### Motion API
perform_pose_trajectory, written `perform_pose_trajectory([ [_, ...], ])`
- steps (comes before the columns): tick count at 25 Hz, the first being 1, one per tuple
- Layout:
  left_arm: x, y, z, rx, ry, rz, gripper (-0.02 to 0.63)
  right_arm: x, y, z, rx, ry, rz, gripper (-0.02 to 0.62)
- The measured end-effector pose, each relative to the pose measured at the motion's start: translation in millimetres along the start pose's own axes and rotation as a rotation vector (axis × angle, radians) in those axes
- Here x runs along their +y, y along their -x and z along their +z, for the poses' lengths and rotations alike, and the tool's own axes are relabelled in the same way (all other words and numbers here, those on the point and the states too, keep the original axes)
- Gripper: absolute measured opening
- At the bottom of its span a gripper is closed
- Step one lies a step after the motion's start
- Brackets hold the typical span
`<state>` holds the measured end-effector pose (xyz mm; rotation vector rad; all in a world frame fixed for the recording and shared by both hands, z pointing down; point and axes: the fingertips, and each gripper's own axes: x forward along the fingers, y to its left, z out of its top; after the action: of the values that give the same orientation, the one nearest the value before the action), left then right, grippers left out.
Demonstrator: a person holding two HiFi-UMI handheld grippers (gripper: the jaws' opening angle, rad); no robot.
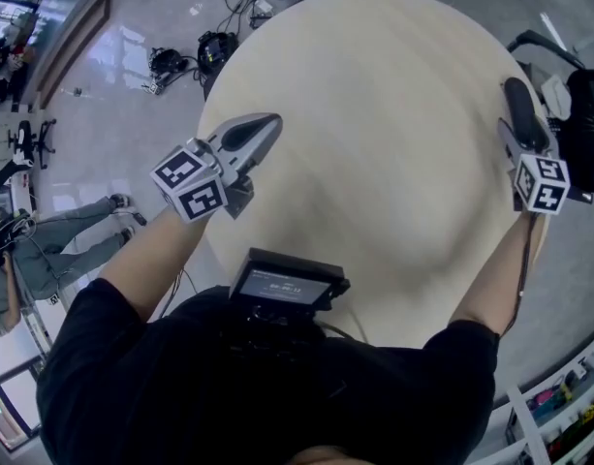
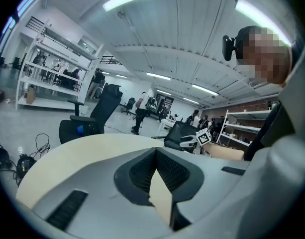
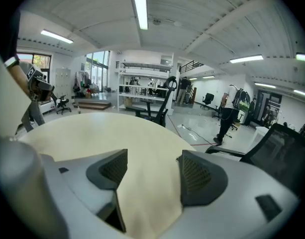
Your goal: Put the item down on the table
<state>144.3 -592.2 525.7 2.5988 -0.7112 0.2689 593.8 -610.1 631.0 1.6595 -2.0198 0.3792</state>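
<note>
The round beige table (image 1: 374, 134) lies bare, and no item shows on it in any view. My left gripper (image 1: 269, 124) hovers over the table's left edge; in the left gripper view its jaws (image 2: 155, 151) meet at the tips, shut with nothing between them. My right gripper (image 1: 515, 90) sits at the table's right edge. In the right gripper view it (image 3: 152, 171) stands open, and only tabletop shows in the gap. Each gripper's marker cube is seen from the other one: the right cube (image 2: 203, 137) and the left cube (image 3: 33, 73).
Black office chairs (image 2: 95, 116) (image 3: 159, 111) stand round the table. Cables and dark gear (image 1: 195, 56) lie on the floor at the far left. White shelving (image 2: 48, 68) and several people stand further off. A black device (image 1: 287, 287) hangs at the person's chest.
</note>
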Motion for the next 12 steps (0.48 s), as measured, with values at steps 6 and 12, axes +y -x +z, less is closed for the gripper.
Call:
perform_pose_trajectory([
  [6, 2, 5, 13, -0.052, -0.013, 0.012, 0.002, 63, -10, 15, -0.039, -0.027, 0.17, 0.344],
  [12, 0, 104, 36, -0.137, -0.029, 0.041, 0.002, 173, 30, 69, -0.102, -0.046, 0.278, 0.342],
])
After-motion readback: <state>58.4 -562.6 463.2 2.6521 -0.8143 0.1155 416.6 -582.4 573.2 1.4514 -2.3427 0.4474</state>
